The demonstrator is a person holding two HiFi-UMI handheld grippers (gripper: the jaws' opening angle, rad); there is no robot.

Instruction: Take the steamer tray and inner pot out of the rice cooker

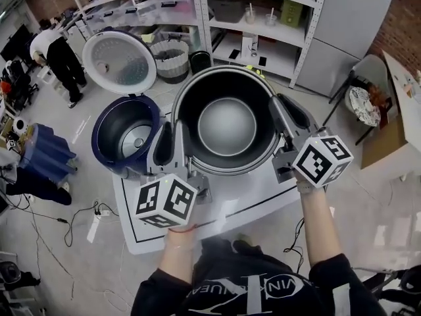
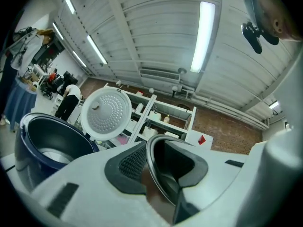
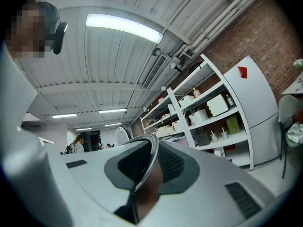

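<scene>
Forearms and marker cubes are filling the bottom of the head view. The left gripper (image 1: pixel 170 143) and right gripper (image 1: pixel 284 120) are pinching opposite sides of the inner pot (image 1: pixel 227 125), holding it above the worktop (image 1: pixel 217 210), right of the open rice cooker (image 1: pixel 125 133).

In the left gripper view, the jaws are clamping the pot's rim.

In the right gripper view, the jaws are likewise gripping the thin rim. With such slim holds, uneven hands could tilt the pot and let it slip.

I see the dark, empty pot (image 1: pixel 227 120) upright in the air, rim clamped by left tool (image 1: pixel 173 140) and right tool (image 1: pixel 284 120). The navy cooker (image 1: pixel 125 133) sits open beside it.
</scene>
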